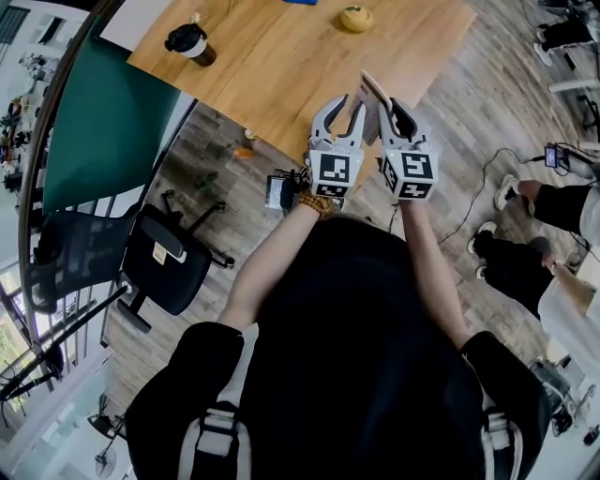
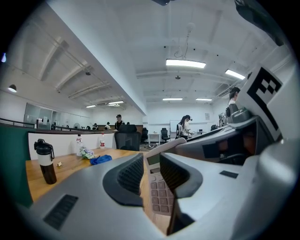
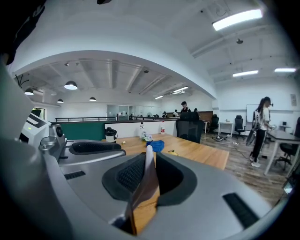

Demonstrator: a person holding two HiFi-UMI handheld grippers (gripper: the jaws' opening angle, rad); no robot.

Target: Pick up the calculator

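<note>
Both tools are over the near edge of the wooden bench (image 1: 281,56), side by side and nearly touching, with the calculator (image 1: 372,94) tipped up on its edge between them. Its far end points out over the bench top. The right tool (image 1: 401,117) has it: in the right gripper view the calculator (image 3: 145,187) shows as a thin slab seen edge-on, and the ribbed pads of the right tool (image 3: 150,161) are closed against it on both sides. The left tool (image 1: 343,111) sits just beside it, on the side nearer the bench's left end. In its own view the jaws of the left tool (image 2: 151,161) stand narrow, and the calculator (image 2: 159,192) shows its grey keys and little display in the gap. A strip of bench wood shows between the keys and the left pad, so the tool is not clamped on it (whether the other pad touches the case I cannot tell). Whether the calculator's lower end touches the bench is hidden behind the tools. Further along the bench towards its left end stands a dark flask (image 1: 190,42) with a pale band, and at the far edge lies a small round yellow thing (image 1: 355,18). A blue cloth (image 2: 101,159) lies on the far part of the bench. Off the bench's left corner a black office chair (image 1: 159,258) stands on the plank floor, and to the right of the bench another person (image 1: 553,202) is on the floor.
</note>
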